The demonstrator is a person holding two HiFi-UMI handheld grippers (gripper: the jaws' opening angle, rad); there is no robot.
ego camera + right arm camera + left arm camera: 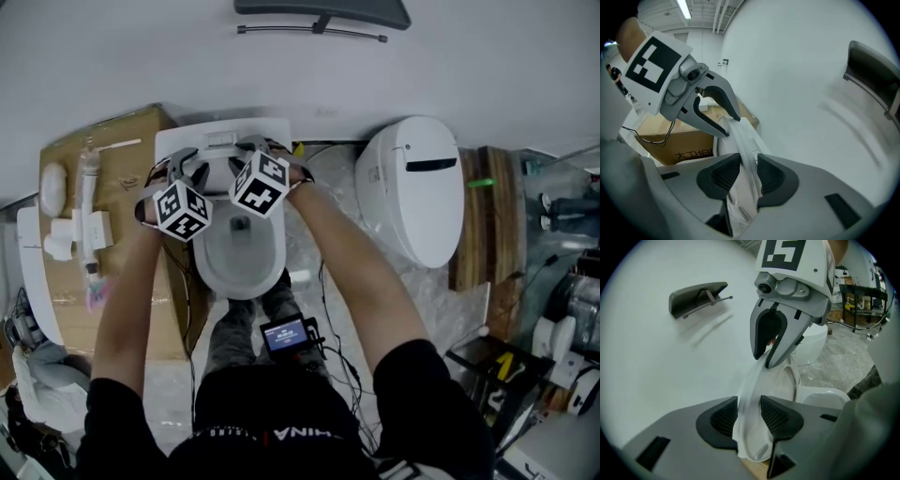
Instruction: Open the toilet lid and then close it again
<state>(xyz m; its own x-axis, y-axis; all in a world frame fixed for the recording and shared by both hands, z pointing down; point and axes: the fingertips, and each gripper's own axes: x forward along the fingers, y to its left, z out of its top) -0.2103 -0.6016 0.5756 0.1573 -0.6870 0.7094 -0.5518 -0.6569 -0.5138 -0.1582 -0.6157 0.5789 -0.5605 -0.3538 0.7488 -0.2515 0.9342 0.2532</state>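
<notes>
You have the left gripper and right gripper both pinching the upright toilet lid; opening seems done, so lower it gently.

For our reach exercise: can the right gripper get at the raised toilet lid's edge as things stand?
Likely yes: the right gripper has the toilet lid between its pads at the edge, with nothing blocking it; the left gripper grips the lid alongside.

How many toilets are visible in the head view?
2. The toilet in front of the person has its lid raised; a second toilet, closed, is to its right. White parts at the left edge may belong to a third.
</notes>
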